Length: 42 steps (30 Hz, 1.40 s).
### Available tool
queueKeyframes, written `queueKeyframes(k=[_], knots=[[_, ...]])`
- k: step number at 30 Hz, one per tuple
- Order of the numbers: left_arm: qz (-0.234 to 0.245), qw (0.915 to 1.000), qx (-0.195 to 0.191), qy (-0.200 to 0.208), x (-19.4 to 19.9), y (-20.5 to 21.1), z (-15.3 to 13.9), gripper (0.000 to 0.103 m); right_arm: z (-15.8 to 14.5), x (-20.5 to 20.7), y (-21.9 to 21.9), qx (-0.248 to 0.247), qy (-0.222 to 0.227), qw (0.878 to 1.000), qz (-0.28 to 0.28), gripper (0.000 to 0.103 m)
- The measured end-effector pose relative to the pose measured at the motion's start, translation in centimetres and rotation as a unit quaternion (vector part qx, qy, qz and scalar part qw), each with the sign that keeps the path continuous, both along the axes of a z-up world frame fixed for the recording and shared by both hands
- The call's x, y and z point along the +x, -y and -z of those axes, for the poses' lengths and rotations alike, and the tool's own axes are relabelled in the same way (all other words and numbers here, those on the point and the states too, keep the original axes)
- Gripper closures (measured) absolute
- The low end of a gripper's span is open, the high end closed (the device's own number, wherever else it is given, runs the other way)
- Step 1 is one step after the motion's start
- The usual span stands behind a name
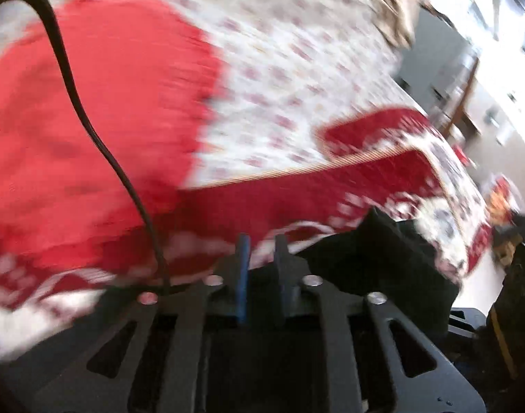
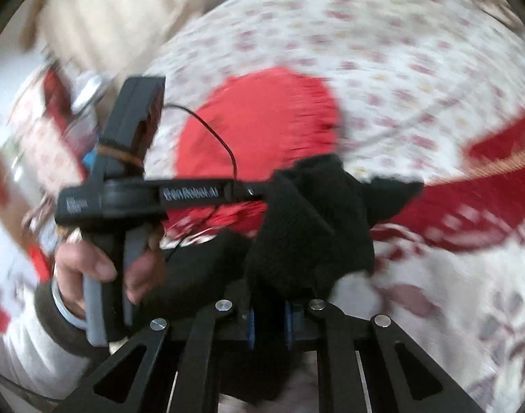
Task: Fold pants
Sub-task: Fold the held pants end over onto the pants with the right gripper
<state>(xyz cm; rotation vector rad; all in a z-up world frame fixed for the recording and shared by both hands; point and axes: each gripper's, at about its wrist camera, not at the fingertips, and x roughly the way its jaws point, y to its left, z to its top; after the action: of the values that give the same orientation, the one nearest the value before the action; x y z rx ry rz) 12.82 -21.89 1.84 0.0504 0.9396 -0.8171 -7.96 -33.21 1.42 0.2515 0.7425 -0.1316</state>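
Your right gripper (image 2: 269, 323) has its blue-padded fingers nearly together on the black knitted pants (image 2: 307, 227), bunched directly ahead. Your left gripper (image 1: 262, 251) shows a narrow gap, apparently holding nothing; the pants (image 1: 376, 261) lie just right of its fingertips, over the red-and-white patterned bedspread (image 1: 297, 69).
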Motion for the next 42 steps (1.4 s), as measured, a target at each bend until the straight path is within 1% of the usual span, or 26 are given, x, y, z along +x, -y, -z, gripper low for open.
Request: queueKeyframes(k=[1, 2, 3, 5, 6, 8, 9, 11, 12, 13, 14, 15, 16, 18, 20, 21, 23, 24, 25, 26, 28, 29, 33, 36, 38, 42], knots=[[-0.021, 0.9998, 0.000, 0.004, 0.1, -2.4, -0.3, 0.061, 0.6, 0.8, -1.2, -0.005, -0.011, 1.000, -0.023, 0.090], [-0.037, 0.9993, -0.002, 0.005, 0.1, -4.0, -0.3, 0.048, 2.0, 2.2, -3.0, -0.009, -0.036, 0.997, -0.061, 0.087], [-0.063, 0.9980, -0.003, 0.003, 0.1, -6.3, -0.3, 0.044, 3.3, 3.0, -4.2, -0.005, -0.058, 0.994, -0.089, 0.073], [-0.096, 0.9953, 0.006, 0.001, -0.2, -9.2, 0.3, 0.043, 6.4, 4.5, -6.6, 0.026, -0.122, 0.981, -0.148, 0.054], [-0.108, 0.9940, 0.014, -0.004, -0.6, -10.6, 0.7, 0.043, 7.0, 4.6, -7.2, 0.034, -0.132, 0.978, -0.156, 0.054], [-0.120, 0.9925, 0.025, -0.007, -1.5, -12.2, 1.6, 0.043, 6.5, 3.9, -7.5, 0.038, -0.120, 0.979, -0.159, 0.053], [-0.123, 0.9919, 0.030, -0.008, -2.3, -12.9, 2.1, 0.043, 5.9, 3.5, -6.9, 0.039, -0.110, 0.982, -0.150, 0.052], [-0.129, 0.9912, 0.026, -0.014, -3.4, -13.6, 2.8, 0.043, 4.5, 2.2, -4.6, 0.053, -0.089, 0.987, -0.124, 0.051], [-0.131, 0.9910, 0.021, -0.022, -3.9, -13.6, 3.2, 0.043, 4.1, 1.8, -3.7, 0.058, -0.082, 0.989, -0.108, 0.051], [-0.127, 0.9912, 0.017, -0.033, -4.7, -13.6, 3.7, 0.043, 3.8, 1.4, -2.4, 0.056, -0.077, 0.992, -0.080, 0.051], [-0.124, 0.9914, 0.017, -0.038, -5.2, -13.5, 4.0, 0.043, 3.5, 1.0, -2.2, 0.051, -0.077, 0.994, -0.062, 0.051], [-0.126, 0.9911, 0.016, -0.040, -5.5, -13.4, 4.2, 0.043, 3.5, 0.9, -1.2, 0.045, -0.078, 0.995, -0.038, 0.051], [-0.130, 0.9906, 0.014, -0.041, -6.2, -13.0, 4.6, 0.043, 3.5, 0.9, -0.4, 0.043, -0.079, 0.996, -0.028, 0.051], [-0.129, 0.9905, 0.021, -0.044, -6.8, -11.9, 5.0, 0.043, 3.6, 1.4, 0.1, 0.041, -0.081, 0.996, -0.023, 0.052], [-0.129, 0.9900, 0.032, -0.047, -7.2, -10.9, 5.7, 0.043, 4.2, 2.5, -0.3, 0.020, -0.091, 0.995, -0.023, 0.054], [-0.129, 0.9899, 0.035, -0.047, -7.5, -10.5, 6.1, 0.043, 4.7, 3.5, -0.8, 0.002, -0.103, 0.994, -0.023, 0.054], [-0.134, 0.9887, 0.046, -0.049, -8.1, -10.2, 7.0, 0.043, 5.9, 4.5, -1.8, -0.049, -0.134, 0.989, -0.021, 0.054], [-0.138, 0.9877, 0.057, -0.047, -8.3, -10.1, 7.5, 0.043, 6.7, 4.6, -2.4, -0.075, -0.151, 0.985, -0.022, 0.054], [-0.141, 0.9869, 0.068, -0.041, -8.5, -10.0, 7.9, 0.042, 7.3, 4.5, -2.5, -0.089, -0.163, 0.982, -0.024, 0.054], [-0.140, 0.9871, 0.069, -0.034, -8.7, -10.1, 8.1, 0.042, 7.8, 4.3, -2.7, -0.103, -0.173, 0.979, -0.029, 0.054], [-0.141, 0.9875, 0.067, -0.023, -9.1, -10.4, 8.2, 0.041, 7.8, 3.3, -3.8, -0.134, -0.180, 0.974, -0.041, 0.054], [-0.142, 0.9873, 0.068, -0.022, -9.1, -10.4, 8.2, 0.041, 7.7, 2.9, -4.2, -0.142, -0.182, 0.972, -0.042, 0.053], [-0.151, 0.9862, 0.066, -0.021, -9.1, -10.5, 8.3, 0.041, 7.2, 1.4, -5.1, -0.150, -0.183, 0.971, -0.041, 0.050], [-0.153, 0.9860, 0.064, -0.019, -9.4, -10.4, 8.3, 0.039, 8.5, 0.7, -5.3, -0.156, -0.203, 0.966, -0.038, 0.048], [-0.154, 0.9857, 0.067, -0.012, -9.6, -10.3, 8.3, 0.039, 8.5, 0.1, -5.6, -0.166, -0.195, 0.966, -0.036, 0.047], [-0.160, 0.9850, 0.063, -0.013, -9.8, -10.5, 8.1, 0.039, 7.3, -0.1, -5.0, -0.137, -0.205, 0.969, -0.020, 0.047]])
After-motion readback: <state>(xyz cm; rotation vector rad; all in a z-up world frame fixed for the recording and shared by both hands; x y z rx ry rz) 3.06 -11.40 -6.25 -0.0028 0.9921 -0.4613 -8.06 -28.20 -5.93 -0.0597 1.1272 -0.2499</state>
